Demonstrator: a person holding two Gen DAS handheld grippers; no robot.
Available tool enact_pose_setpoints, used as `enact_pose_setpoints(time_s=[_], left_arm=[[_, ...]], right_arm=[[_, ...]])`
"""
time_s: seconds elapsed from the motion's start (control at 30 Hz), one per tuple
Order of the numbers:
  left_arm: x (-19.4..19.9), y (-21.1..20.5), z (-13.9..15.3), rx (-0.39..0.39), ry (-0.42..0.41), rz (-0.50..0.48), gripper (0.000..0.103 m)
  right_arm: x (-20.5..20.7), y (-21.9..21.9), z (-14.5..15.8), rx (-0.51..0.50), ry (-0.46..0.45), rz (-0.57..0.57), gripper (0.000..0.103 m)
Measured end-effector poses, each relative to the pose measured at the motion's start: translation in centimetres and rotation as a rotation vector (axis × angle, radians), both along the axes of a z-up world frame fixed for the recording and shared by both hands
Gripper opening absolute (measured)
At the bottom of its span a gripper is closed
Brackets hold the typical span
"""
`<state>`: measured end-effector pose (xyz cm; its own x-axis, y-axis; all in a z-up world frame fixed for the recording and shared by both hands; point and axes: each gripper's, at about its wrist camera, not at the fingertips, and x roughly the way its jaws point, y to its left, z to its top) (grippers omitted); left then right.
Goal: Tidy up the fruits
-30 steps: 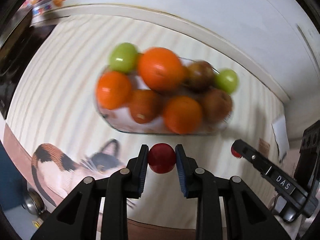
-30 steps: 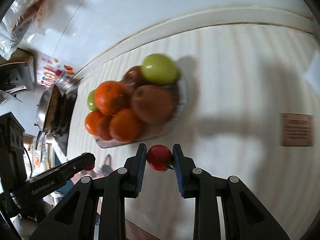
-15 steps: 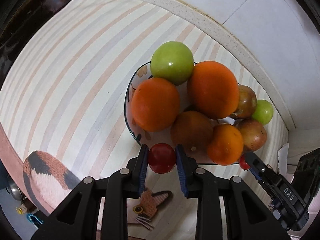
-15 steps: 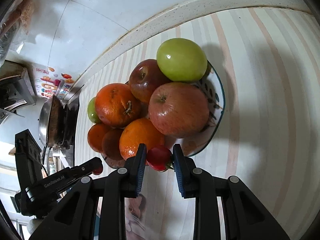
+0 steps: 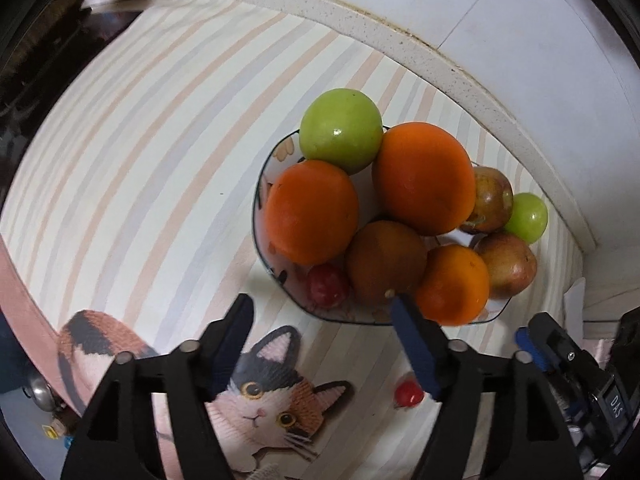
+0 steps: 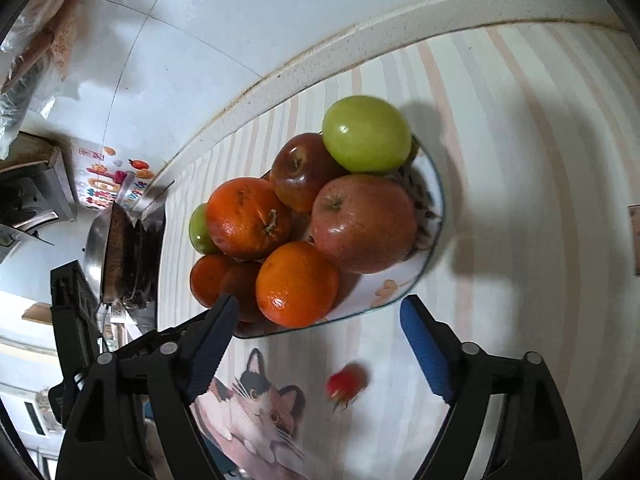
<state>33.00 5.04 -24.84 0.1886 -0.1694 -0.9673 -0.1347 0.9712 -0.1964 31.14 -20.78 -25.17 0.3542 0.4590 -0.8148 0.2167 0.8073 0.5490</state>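
A patterned plate (image 5: 262,184) holds several oranges, apples and two green fruits on a striped cloth. My left gripper (image 5: 322,310) is open just in front of the plate; a small red tomato (image 5: 327,285) lies in the plate's near edge beyond its fingers. My right gripper (image 6: 316,312) is open over the plate's (image 6: 434,216) near rim. A second small red tomato (image 6: 346,385) lies on the cloth below it, outside the plate; it also shows in the left wrist view (image 5: 407,394).
A cat picture (image 5: 260,392) is printed on the cloth near me. A raised stone ledge (image 5: 400,46) and white tiled wall run behind the plate. A stove with a pan (image 6: 116,256) stands at the left. A small card (image 6: 634,240) lies at right.
Both grippers opened and let go of their tomatoes. The left one's tomato now lies in the plate; the right one's tomato dropped onto the cloth outside the plate.
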Motion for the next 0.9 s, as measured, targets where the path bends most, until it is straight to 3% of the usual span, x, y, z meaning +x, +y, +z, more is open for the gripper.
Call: enact_pose_setpoints(time_s=[0.13,0.27,0.37,0.5,0.6,0.9], left_arm=[[-2.4,0.5,0.4,0.075,-0.006,0.005,0.075],[-6.9,2.0,-0.2,0.133,0.033,0.014,0.075],[-9.3,3.2,-1.2,0.159,0.077,0.031,0.075],[-10.7,5.0,-2.6,0.174,0.115,0.079,0.075],[-11.2,6.2,-3.2,0.183,0.128,0.114,0.075],[-12.0,9.7,-4.0,0.188,0.135,0.173,0.075]], right_arm=[[-2.2,3.3,1.0,-0.138,-0.021,0.224,0.085],[-5.1,8.3,-0.1,-0.210,-0.029,0.415,0.072],[-5.4,10.6,-1.7,-0.178,-0.017,0.460,0.064],[-5.1,13.2,-2.4,-0.142,-0.033,0.527,0.061],[-5.2,15.5,-3.2,-0.161,-0.034,0.579,0.051],[-4.1,19.7,-4.0,-0.181,-0.089,0.635,0.036]])
